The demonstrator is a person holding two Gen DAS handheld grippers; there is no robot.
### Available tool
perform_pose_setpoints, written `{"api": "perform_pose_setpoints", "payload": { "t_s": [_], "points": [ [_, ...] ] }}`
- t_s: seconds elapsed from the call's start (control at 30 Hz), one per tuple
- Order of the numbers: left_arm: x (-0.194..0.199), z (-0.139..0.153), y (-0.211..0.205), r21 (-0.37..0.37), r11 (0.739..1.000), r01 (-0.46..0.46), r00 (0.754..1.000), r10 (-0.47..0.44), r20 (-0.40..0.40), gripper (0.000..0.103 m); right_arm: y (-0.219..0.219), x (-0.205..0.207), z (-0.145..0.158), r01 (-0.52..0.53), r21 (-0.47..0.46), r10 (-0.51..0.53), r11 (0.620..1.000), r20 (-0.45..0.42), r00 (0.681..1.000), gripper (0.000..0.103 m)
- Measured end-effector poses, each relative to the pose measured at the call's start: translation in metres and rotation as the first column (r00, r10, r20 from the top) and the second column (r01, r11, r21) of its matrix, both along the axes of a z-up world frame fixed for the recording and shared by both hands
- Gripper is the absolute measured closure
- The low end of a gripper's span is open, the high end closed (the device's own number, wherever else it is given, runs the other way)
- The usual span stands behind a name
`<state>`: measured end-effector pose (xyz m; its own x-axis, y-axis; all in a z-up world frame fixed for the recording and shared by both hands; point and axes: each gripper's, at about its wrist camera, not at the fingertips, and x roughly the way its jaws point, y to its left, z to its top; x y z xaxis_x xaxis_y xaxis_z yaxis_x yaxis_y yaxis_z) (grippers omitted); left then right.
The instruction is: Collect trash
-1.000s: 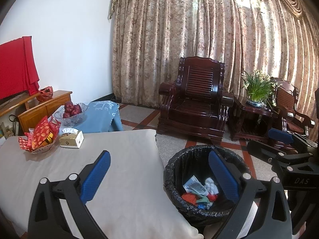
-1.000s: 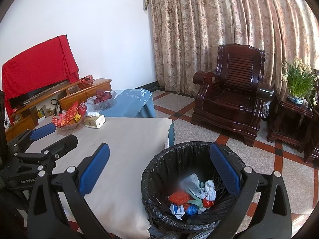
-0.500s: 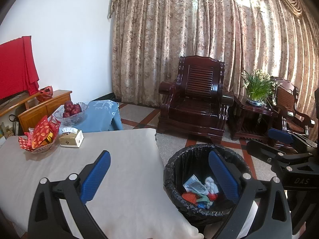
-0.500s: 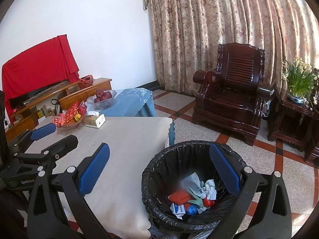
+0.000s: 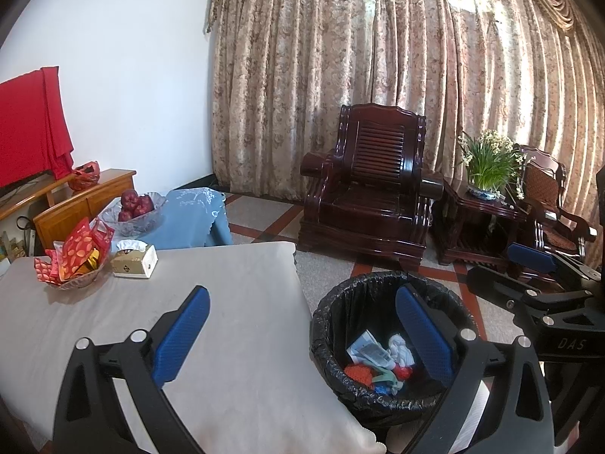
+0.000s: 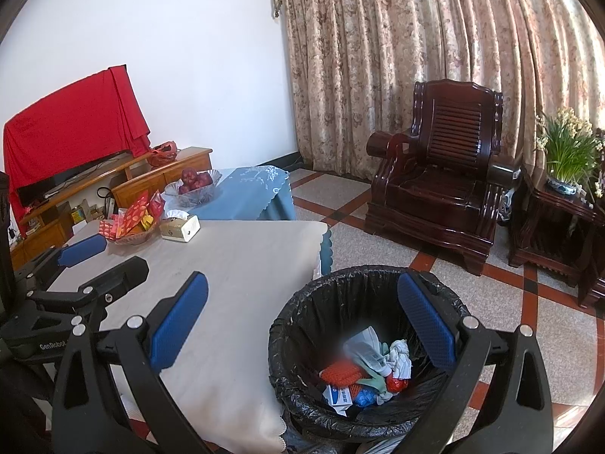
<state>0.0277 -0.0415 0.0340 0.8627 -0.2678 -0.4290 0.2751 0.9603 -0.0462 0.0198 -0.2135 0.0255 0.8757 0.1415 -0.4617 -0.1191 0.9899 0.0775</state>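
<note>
A black-lined trash bin (image 5: 340,302) stands on the floor by the table's right edge, also in the right wrist view (image 6: 302,314). Inside lie crumpled trash pieces (image 5: 378,363), white, red, green and blue (image 6: 363,370). My left gripper (image 5: 302,325) is open and empty, held above the table edge and bin. My right gripper (image 6: 302,325) is open and empty above the bin; it also shows at the right of the left wrist view (image 5: 529,265). The left gripper shows at the left of the right wrist view (image 6: 94,257).
The table has a beige cloth (image 5: 227,302). At its far end stand a dish of red packets (image 5: 72,265), a tissue box (image 5: 134,261) and a fruit bowl (image 5: 136,208). A dark wooden armchair (image 5: 370,189) and side table with plant (image 5: 487,174) stand beyond.
</note>
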Motion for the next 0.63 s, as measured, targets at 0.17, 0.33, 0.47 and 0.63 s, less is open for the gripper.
{"api": "perform_pose_setpoints", "payload": {
  "t_s": [0.17, 0.33, 0.47, 0.63],
  "points": [
    [0.0, 0.0004, -0.0004, -0.001, 1.0, 0.0, 1.0, 0.0, -0.001, 0.006, -0.0006, 0.0001, 0.0005, 0.0, 0.001, 0.0, 1.0, 0.0, 1.0, 0.005],
    [0.0, 0.0009, 0.0004, 0.002, 1.0, -0.001, 1.0, 0.001, -0.001, 0.006, -0.0012, 0.0002, 0.001, 0.0, 0.001, 0.0, 1.0, 0.0, 1.0, 0.005],
    [0.0005, 0.0001, 0.0011, 0.001, 1.0, 0.0, 1.0, 0.0, -0.002, 0.006, -0.0001, 0.0004, 0.0001, 0.0, 0.0, 0.0, 1.0, -0.001, 1.0, 0.005],
    [0.0005, -0.0001, 0.0025, 0.0, 1.0, -0.001, 1.0, 0.001, -0.003, 0.006, 0.001, 0.0009, 0.0, 0.001, 0.001, -0.001, 1.0, -0.003, 1.0, 0.005]
  ]
}}
